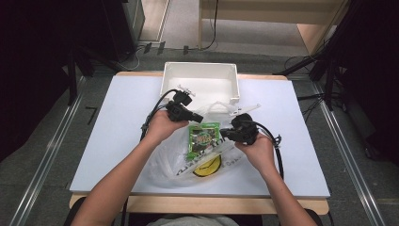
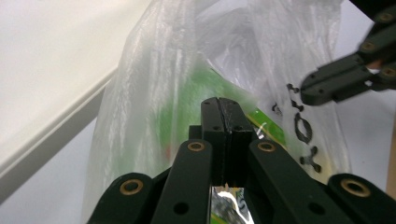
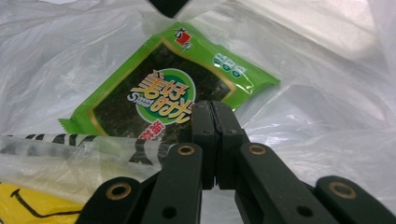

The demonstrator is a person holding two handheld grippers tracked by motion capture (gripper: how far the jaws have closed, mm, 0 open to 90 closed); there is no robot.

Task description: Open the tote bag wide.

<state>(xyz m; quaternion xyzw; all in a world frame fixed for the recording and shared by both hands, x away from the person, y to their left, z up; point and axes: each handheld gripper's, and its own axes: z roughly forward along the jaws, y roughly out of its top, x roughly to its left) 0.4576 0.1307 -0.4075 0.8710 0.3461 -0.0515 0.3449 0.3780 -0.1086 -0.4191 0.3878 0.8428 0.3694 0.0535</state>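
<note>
Beside the white bin (image 1: 200,80): plastic bag (image 1: 188,162), green packet (image 1: 204,139) inside
Left gripper (image 1: 197,117): jaws pinching bag film
Right gripper (image 1: 225,133): jaws pinching bag film

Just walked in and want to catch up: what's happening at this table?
A person at a white table works a thin, clear plastic bag with black and yellow print, one gripper in each hand. The left gripper and the right gripper are both shut on the bag's film at its mouth, one on each side. A green, flat seaweed snack packet lies inside the bag. A white rectangular plastic bin stands behind it at the table's far edge.
</note>
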